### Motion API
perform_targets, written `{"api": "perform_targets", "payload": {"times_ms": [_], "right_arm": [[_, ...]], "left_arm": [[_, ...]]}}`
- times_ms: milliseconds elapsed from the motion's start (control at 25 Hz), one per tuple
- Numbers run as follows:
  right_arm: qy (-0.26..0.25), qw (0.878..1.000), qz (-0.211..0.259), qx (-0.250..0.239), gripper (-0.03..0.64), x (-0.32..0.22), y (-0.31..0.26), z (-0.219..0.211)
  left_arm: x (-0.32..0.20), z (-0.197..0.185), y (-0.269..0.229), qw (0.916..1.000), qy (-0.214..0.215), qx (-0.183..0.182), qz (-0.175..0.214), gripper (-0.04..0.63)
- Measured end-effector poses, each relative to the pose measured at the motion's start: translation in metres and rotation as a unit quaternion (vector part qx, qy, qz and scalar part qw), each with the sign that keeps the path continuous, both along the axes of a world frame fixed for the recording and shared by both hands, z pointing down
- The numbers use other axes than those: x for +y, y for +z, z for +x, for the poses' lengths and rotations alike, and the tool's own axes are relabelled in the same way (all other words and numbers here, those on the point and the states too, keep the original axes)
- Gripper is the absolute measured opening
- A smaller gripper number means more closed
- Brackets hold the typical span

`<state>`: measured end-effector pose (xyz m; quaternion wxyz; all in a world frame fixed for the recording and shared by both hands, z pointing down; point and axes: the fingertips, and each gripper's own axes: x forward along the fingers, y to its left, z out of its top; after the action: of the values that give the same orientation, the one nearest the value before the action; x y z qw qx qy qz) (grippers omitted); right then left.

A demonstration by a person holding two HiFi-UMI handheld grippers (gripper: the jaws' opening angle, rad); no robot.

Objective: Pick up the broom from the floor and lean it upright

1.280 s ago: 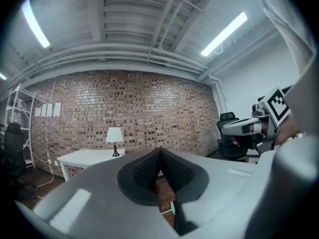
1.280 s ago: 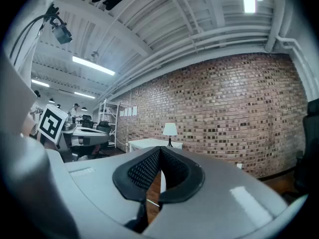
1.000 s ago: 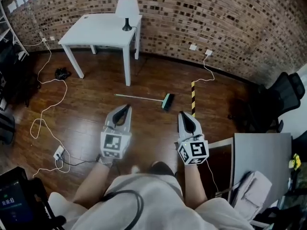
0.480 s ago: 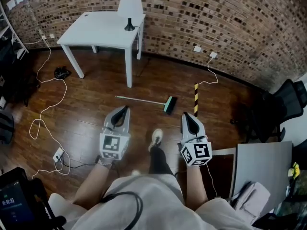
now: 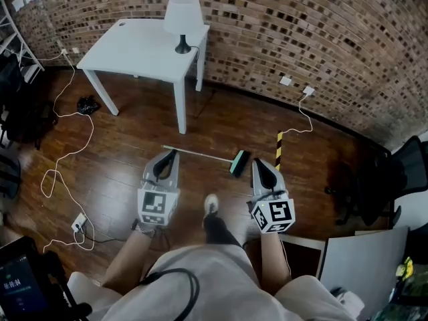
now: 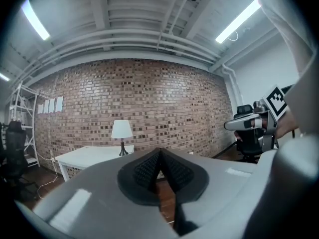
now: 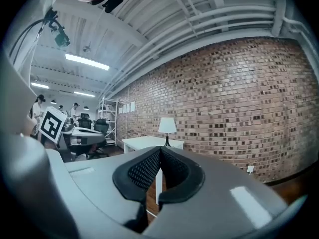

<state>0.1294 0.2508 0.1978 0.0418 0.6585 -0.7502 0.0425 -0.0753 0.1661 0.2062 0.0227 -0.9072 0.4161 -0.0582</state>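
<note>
The broom [image 5: 212, 156] lies flat on the wooden floor in the head view, thin pale handle to the left, teal head [image 5: 238, 163] to the right. My left gripper [image 5: 174, 154] is held level just before the handle's left part, jaws shut and empty. My right gripper [image 5: 255, 162] hangs just right of the broom head, also shut with nothing in it. Each gripper view looks level at the brick wall; the left gripper [image 6: 159, 152] and right gripper [image 7: 160, 149] show tips meeting, and the broom is hidden there.
A white table [image 5: 137, 46] with a white lamp [image 5: 182, 19] stands against the brick wall [image 5: 321, 25]. White cables [image 5: 67, 139] trail over the floor at left. A yellow-black striped strip [image 5: 278, 146] lies right of the broom. An office chair [image 5: 401, 179] and grey desk [image 5: 361, 259] stand right.
I have walked toward the broom: both grippers moved forward and now reach it. A foot has stepped forward between them. Both stay shut.
</note>
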Motion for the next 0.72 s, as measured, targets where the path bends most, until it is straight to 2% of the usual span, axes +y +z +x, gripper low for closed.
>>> {"api": "perform_targets", "payload": {"times_ms": [120,280,520,720], "right_arm": [[-0.015,1.000,0.001,-0.002,0.012,-0.037,-0.002,0.020],[-0.035,0.999,0.008,-0.002,0.012,-0.084,-0.012,0.049],[-0.045,0.999,0.014,0.004,0.012,-0.142,-0.021,0.089],[-0.048,0.999,0.015,0.001,0.012,-0.171,-0.016,0.093]], "left_arm": [[-0.035,0.022,-0.004,1.0000,-0.008,0.004,0.001,0.002],[-0.082,0.045,-0.010,0.9992,-0.025,0.029,-0.011,0.002],[-0.138,0.065,-0.022,0.9989,-0.043,0.020,0.003,0.002],[-0.169,0.063,-0.013,0.9988,-0.045,0.016,-0.001,0.002]]}}
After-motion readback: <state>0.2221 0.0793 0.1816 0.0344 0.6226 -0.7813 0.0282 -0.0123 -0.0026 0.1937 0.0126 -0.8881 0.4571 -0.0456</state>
